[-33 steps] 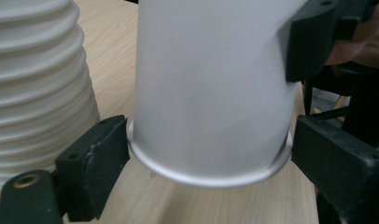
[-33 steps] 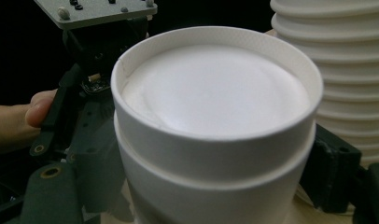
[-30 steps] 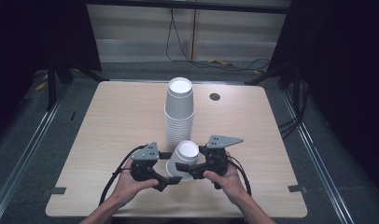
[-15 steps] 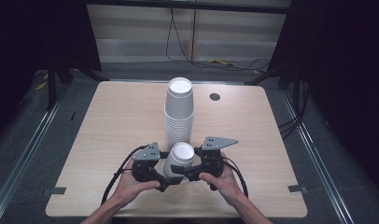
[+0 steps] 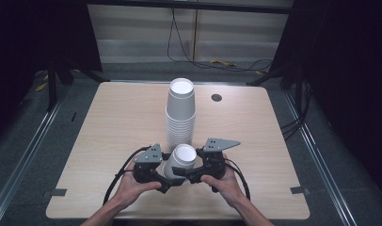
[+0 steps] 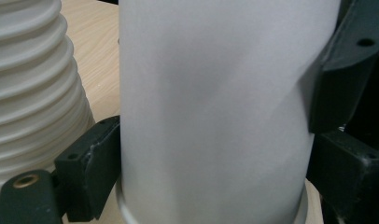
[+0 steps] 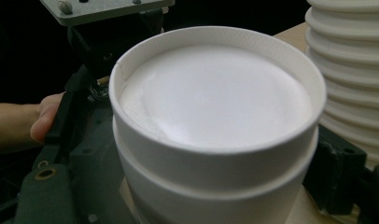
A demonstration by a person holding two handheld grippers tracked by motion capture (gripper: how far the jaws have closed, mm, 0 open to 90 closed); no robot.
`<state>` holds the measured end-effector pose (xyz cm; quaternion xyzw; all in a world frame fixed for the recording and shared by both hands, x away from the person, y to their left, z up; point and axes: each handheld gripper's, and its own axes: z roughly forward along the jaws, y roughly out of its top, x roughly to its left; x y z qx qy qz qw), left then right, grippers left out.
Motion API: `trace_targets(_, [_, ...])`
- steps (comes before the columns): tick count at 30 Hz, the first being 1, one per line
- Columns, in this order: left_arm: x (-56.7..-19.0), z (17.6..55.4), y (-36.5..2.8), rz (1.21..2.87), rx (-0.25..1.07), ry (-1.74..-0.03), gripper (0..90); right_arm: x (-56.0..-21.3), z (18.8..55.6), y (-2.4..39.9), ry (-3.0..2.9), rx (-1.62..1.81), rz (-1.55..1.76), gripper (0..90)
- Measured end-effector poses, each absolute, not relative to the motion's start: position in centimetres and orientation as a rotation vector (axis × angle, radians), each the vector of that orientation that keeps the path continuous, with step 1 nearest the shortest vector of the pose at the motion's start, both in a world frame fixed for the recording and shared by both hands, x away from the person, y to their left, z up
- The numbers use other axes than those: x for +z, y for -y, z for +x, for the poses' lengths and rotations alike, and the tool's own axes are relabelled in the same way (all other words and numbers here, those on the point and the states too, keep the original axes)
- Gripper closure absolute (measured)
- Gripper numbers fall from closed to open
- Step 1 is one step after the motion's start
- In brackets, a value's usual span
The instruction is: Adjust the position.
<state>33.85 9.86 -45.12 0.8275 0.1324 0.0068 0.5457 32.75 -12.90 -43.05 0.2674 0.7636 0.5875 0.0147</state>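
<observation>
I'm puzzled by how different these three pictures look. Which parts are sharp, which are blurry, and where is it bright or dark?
High view: the table is evenly lit and sharp, the room around it nearly black. Left gripper view: the held cup is so close that it looks soft, with grey shading across its wall. Right gripper view: the cup's upturned base is bright and nearly washed out, the background dark, and the cup stack slightly soft.

White paper cups (image 5: 179, 162), two nested, upside down, base up, tilted slightly, at the near middle of the desk (image 5: 109, 122). They sit just in front of a tall stack (image 5: 180, 113) of inverted white cups, close beside its base.
</observation>
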Motion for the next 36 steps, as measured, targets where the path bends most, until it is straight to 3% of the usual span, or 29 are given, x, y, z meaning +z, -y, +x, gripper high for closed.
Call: trace_targets(36, [-45.0, 34.4, -11.2, 2.003, -0.015, -0.337, 13.9, -42.4, 32.9, 14.7, -2.388, 1.815, 0.944, 13.7])
